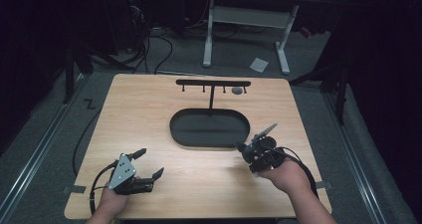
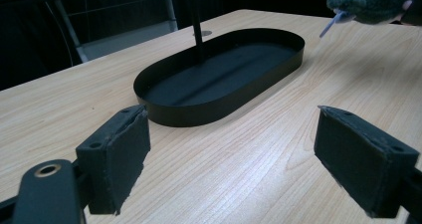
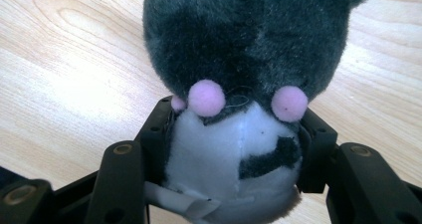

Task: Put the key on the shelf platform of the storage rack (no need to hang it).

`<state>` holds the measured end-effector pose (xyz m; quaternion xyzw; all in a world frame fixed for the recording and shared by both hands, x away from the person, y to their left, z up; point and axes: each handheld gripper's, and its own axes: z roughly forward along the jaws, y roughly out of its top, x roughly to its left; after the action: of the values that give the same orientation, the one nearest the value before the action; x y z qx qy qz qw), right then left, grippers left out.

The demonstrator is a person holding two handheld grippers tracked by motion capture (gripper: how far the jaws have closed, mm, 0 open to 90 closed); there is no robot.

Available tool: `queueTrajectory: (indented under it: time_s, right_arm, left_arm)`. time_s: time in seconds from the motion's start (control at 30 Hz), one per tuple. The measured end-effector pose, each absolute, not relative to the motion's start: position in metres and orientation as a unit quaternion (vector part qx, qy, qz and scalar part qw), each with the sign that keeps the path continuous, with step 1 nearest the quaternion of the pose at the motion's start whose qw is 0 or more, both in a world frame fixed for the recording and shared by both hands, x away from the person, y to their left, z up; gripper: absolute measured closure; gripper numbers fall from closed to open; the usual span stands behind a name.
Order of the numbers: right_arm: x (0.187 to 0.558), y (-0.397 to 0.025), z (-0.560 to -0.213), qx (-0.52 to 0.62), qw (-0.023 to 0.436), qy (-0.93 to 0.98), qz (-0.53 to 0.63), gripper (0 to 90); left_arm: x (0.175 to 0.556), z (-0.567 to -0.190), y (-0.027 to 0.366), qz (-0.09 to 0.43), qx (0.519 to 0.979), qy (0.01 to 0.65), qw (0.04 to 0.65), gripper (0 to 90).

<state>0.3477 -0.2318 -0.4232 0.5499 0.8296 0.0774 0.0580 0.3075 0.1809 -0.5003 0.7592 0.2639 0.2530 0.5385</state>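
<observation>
Right gripper view: right gripper (image 3: 234,154) fingers pinching grey-white plush toy (image 3: 239,59) over counter (image 3: 74,59). Left gripper (image 2: 231,154) fingers spread, near-left of black oval tray (image 2: 219,74).

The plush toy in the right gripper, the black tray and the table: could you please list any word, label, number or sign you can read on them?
No text can be read.
The plush toy, clamped between the right gripper's fingers, carries a white tag; no print shows on it.
The black tray and the table bear no markings.
A paper on the floor is too small to read.
</observation>
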Motion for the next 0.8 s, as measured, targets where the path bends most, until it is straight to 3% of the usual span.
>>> queueTrajectory:
  time_s: [0.8]
  right_arm:
    - [0.36, -0.238, -0.395, 0.56, 0.072, 0.82, 0.094, 46.6]
  left_arm:
    - [0.305, -0.502, 0.186, 0.255, 0.761, 0.267, 0.533, 15.0]
